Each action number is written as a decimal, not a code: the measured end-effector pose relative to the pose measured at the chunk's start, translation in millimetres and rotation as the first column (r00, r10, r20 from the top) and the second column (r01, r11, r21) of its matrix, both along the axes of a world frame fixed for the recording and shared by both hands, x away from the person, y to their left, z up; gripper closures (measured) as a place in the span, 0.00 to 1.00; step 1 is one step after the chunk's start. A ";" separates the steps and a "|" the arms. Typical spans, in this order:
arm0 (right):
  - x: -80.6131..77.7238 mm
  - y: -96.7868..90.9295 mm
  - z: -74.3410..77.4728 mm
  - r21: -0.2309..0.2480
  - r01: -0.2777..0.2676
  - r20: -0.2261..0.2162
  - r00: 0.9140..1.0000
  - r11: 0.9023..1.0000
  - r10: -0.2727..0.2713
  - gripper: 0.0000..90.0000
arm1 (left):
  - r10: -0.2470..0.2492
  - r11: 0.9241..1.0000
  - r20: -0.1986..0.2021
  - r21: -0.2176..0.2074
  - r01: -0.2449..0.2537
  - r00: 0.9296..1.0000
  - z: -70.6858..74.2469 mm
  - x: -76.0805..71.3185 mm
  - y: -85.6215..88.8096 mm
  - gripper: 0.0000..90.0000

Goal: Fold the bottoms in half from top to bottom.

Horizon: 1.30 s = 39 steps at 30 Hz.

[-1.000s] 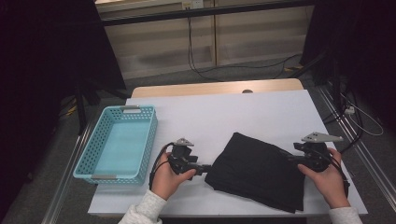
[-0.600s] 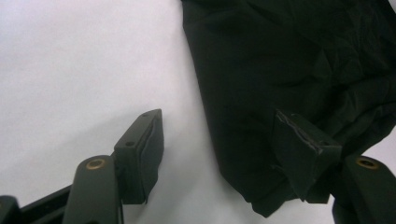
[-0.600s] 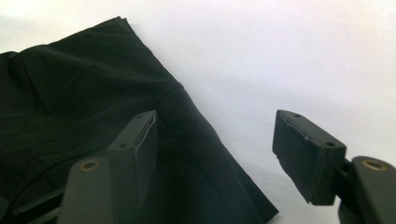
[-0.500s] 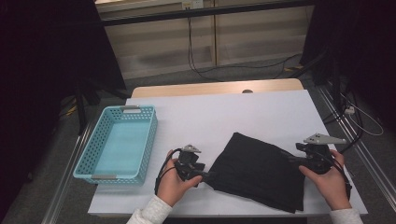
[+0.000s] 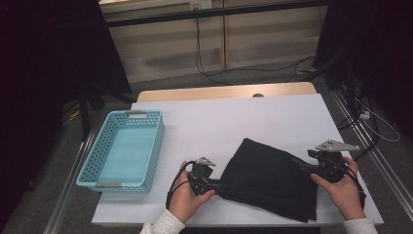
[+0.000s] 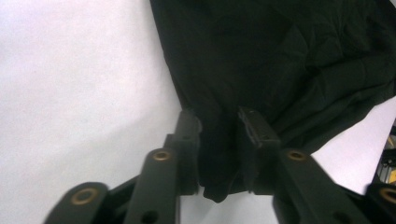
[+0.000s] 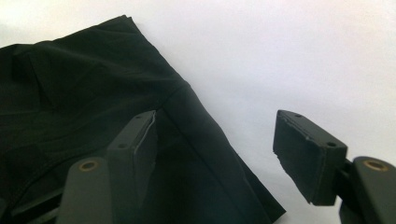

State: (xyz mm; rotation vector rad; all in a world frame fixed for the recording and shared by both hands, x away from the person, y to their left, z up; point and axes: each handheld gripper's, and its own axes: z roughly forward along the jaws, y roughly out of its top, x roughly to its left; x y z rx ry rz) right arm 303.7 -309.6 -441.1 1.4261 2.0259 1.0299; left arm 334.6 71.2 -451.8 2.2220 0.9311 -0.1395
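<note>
A black cloth lies folded on the white table, near its front edge. My left gripper is at the cloth's left corner. In the left gripper view the jaws have just been closing, and my left gripper now pinches a bunched corner of the cloth between its pads. My right gripper stands at the cloth's right edge. In the right gripper view it is open, with one jaw over the cloth and the other over bare table.
A light blue plastic basket stands empty at the table's left side. The table's wooden far edge and cables on the floor lie beyond. Metal rails run along the right side.
My left hand slid right to the cloth's left corner, and its jaws closed on that corner. The right hand has kept still.
</note>
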 end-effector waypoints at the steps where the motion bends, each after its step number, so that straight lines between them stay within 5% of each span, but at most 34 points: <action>1: 0.0 0.0 -0.3 -0.001 0.000 -0.002 1.000 1.000 0.000 0.34 | 0.006 1.000 -0.006 -0.008 -0.006 1.000 -0.6 0.2 0.3 0.83; 18: -1.3 0.7 0.5 0.000 0.000 0.008 1.000 1.000 0.000 0.34 | 0.018 0.999 -0.120 -0.044 -0.023 0.993 3.2 15.8 8.4 0.98; 32: -3.5 3.3 0.2 0.004 -0.001 0.013 1.000 1.000 0.001 0.33 | 0.059 0.997 -0.146 -0.041 -0.065 0.988 4.1 49.1 33.2 0.98; 39: -6.9 7.7 -0.8 0.008 -0.008 0.011 1.000 1.000 0.008 0.32 | 0.052 0.998 -0.122 -0.032 -0.057 0.991 7.9 54.5 36.4 0.98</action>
